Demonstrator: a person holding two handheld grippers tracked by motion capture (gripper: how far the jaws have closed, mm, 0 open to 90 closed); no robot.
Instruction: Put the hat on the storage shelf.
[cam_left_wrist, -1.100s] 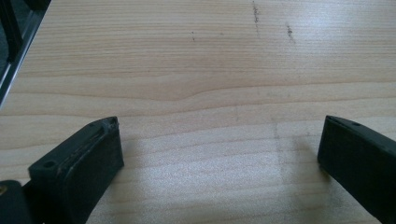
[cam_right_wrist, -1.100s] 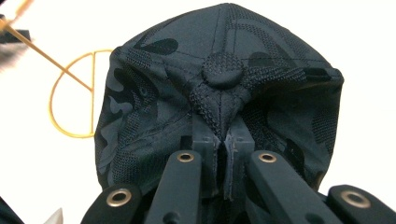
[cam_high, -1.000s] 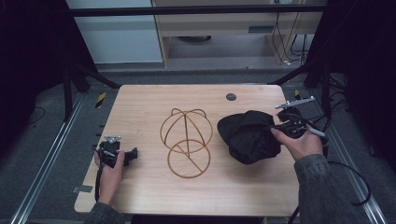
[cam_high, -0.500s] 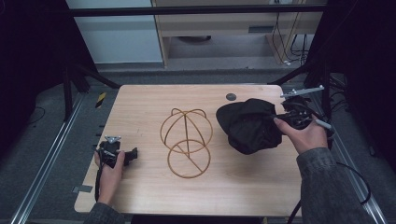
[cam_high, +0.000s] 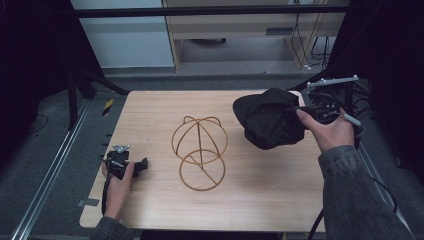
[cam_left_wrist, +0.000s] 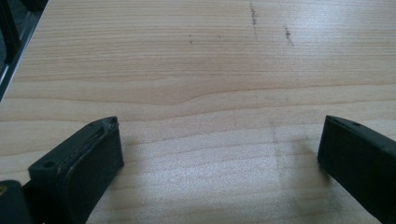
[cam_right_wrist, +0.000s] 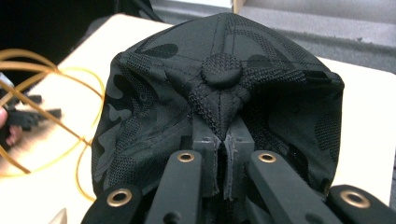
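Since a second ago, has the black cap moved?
Yes. The black cap, pinched by the right gripper, has lifted off the table, toward its far edge.

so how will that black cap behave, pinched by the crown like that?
Probably floppy: the black cap puckers into folds where the right tongs pinch its fabric. Likely light, since one small pinch lifts it whole off the table. It may sag onto the wire stand rather than seat neatly.

black camo cap (cam_right_wrist: 154, 88), perhaps golden wire stand (cam_high: 199, 152).
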